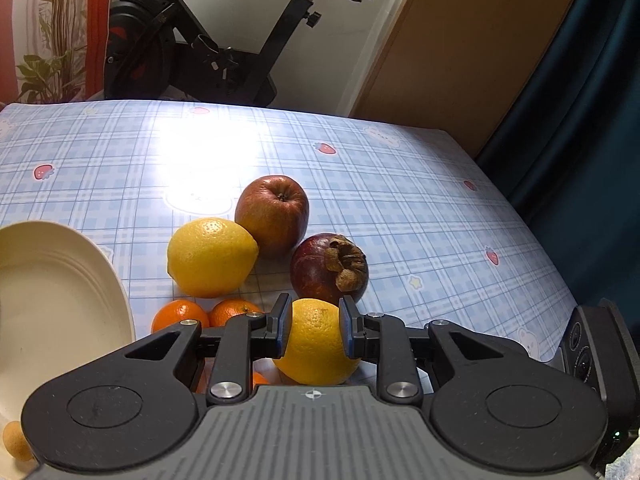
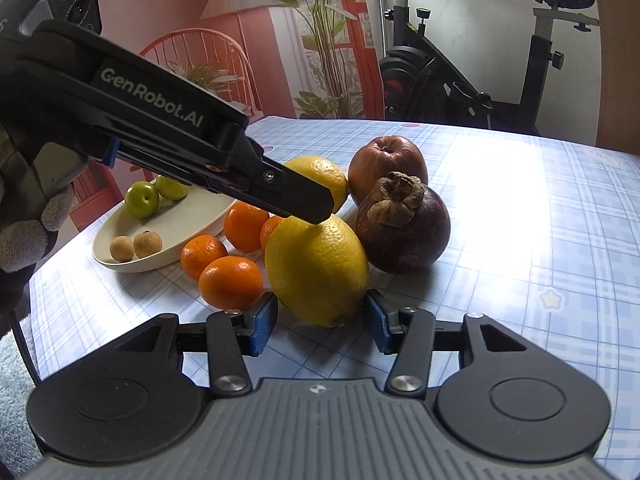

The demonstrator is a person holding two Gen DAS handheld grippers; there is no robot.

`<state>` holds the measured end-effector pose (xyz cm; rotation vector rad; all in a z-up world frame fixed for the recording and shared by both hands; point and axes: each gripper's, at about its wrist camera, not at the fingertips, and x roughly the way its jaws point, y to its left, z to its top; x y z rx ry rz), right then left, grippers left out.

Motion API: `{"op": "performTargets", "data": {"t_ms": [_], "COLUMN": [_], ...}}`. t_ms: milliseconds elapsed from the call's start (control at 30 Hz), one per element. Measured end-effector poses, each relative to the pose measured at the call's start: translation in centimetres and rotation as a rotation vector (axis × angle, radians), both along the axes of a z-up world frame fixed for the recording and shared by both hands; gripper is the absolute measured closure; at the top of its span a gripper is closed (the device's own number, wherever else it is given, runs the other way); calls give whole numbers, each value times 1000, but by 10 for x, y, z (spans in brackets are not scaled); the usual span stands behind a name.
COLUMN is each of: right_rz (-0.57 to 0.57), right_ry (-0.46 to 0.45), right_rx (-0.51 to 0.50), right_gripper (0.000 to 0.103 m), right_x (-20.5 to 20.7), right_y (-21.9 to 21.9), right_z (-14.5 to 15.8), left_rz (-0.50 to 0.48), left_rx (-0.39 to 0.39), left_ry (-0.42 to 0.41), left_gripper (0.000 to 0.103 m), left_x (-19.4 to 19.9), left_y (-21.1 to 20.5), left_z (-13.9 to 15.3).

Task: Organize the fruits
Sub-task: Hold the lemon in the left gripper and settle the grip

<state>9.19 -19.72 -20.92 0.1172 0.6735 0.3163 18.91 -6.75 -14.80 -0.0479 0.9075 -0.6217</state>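
1. The left wrist camera sits just behind the left gripper [image 1: 314,330], low over the table [image 1: 400,184], looking forward and slightly down along its fingers. It is very near the near lemon [image 1: 316,344], with the exercise bike [image 1: 224,40] behind the far table edge.
2. The right wrist camera sits just behind the right gripper [image 2: 322,324], also low and close, facing the same fruit cluster from the opposite side of that lemon [image 2: 316,268].
3. Both views share the lemon, the second lemon [image 1: 212,256], apple [image 1: 272,212], mangosteen [image 1: 328,268], tangerines [image 1: 180,314], cream dish [image 1: 120,280] and bike.
4. The right view sees the left gripper [image 2: 316,212] from the side, entering upper left.
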Motion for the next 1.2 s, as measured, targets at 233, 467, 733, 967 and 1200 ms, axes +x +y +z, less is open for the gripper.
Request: {"op": "performTargets", "data": {"t_ms": [233, 467, 733, 967, 1200], "right_rz": [2, -3, -31, -57, -59], "right_ry": [-2, -6, -8, -9, -4], "right_rx": [-17, -38, -29, 6, 11], "right_gripper": [50, 49, 48, 46, 48], "right_x": [0, -3, -9, -13, -14], "right_y": [4, 6, 3, -5, -6], "right_z": [1, 0, 0, 0, 0], "left_rz": [1, -10, -30, -62, -60], "left_rx": [-7, -30, -62, -108, -122], "left_ry": [1, 7, 29, 52, 64], "left_gripper": [77, 77, 77, 77, 77], "left_x": [-9, -16, -19, -20, -17], "left_y": [1, -2, -5, -9, -8], "left_z": [2, 3, 2, 1, 0]}}
